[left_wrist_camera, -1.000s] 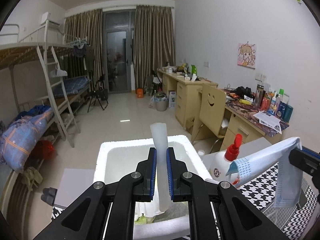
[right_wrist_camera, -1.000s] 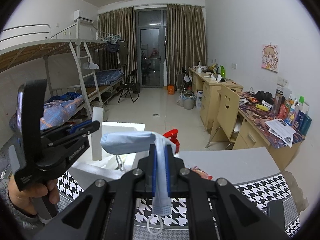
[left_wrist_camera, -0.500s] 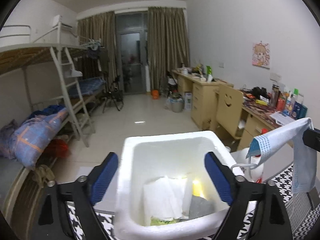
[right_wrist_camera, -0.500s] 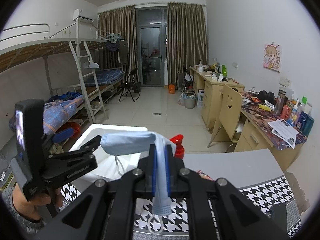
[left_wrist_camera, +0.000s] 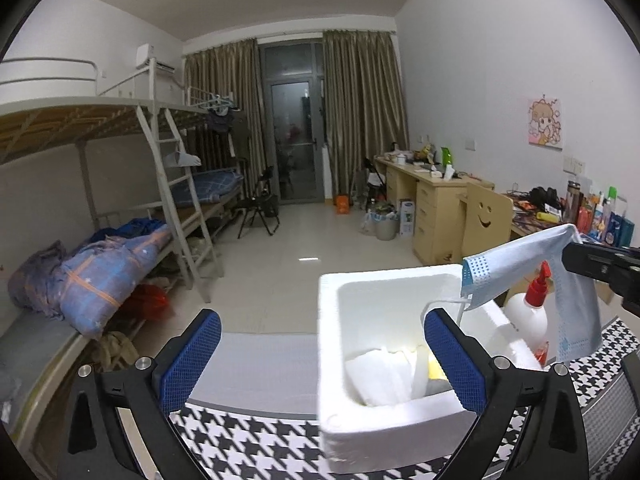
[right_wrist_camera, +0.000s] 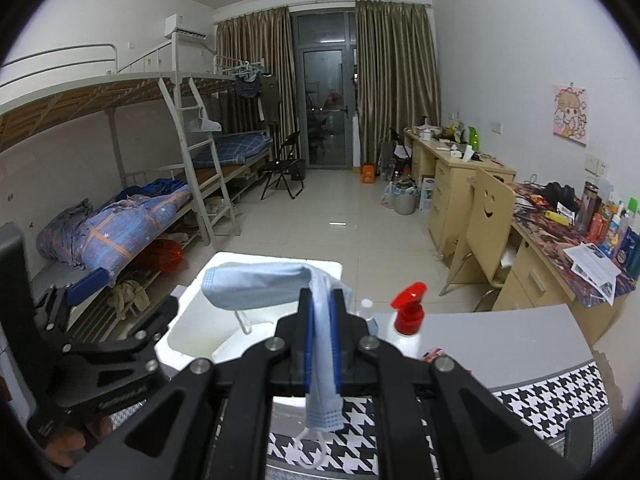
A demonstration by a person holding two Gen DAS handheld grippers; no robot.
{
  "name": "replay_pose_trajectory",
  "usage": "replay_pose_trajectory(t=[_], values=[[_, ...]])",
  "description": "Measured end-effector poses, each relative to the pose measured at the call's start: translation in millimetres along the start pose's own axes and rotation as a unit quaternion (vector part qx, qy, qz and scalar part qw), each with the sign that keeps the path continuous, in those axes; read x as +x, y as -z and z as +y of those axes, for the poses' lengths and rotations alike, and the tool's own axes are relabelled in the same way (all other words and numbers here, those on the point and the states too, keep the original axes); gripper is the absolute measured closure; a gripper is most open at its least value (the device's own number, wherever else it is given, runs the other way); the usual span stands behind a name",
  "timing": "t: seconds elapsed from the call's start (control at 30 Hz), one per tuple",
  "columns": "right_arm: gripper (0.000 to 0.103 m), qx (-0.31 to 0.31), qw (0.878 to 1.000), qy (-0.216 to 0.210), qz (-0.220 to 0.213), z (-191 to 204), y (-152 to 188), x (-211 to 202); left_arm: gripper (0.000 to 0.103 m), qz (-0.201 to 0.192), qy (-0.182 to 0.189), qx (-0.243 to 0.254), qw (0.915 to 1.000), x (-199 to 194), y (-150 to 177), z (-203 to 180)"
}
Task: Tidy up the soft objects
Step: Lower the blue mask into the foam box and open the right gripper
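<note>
White foam box (left_wrist_camera: 384, 432) holds folded white cloths (left_wrist_camera: 378, 376). Left gripper (left_wrist_camera: 320, 354) fingers wide apart, empty. Right gripper (right_wrist_camera: 320, 330) fingers clamped on pleated blue face mask (right_wrist_camera: 256, 284).

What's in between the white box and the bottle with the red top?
In the left wrist view, the blue face mask hangs there, pinched by the right gripper, between the white foam box and the bottle.

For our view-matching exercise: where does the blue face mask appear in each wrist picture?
Left wrist: face mask at right edge, draped from the right gripper, beside the white foam box.
Right wrist: face mask at lower centre, clamped in the right gripper.
Shared landmark: red-capped spray bottle.
</note>
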State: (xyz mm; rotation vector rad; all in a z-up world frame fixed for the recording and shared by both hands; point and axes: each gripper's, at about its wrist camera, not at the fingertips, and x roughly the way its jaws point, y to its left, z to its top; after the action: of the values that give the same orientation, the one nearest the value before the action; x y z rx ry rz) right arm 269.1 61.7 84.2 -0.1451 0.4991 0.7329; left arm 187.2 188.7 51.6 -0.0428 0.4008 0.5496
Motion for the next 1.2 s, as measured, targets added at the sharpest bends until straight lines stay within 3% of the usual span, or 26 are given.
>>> replay_pose_trajectory(t=[0.3,1.1,1.13,1.2], values=[[0.092,-0.013,1.0,-0.013,0.012,17,-6,18,0.001,-0.006,-0.028,-0.004,0.9996,-10,8,17],[0.092,-0.018,0.995,0.0,0.099,33,0,81,0.001,-0.006,-0.044,-0.015,0.9989,-22,17,38],[0.089,-0.019,0.995,0.0,0.102,33,1,82,0.001,-0.005,-0.045,-0.015,0.9989,-21,17,38],[0.074,-0.018,0.994,-0.001,0.104,33,1,82,0.001,-0.003,-0.044,-0.014,0.9989,-20,17,39]])
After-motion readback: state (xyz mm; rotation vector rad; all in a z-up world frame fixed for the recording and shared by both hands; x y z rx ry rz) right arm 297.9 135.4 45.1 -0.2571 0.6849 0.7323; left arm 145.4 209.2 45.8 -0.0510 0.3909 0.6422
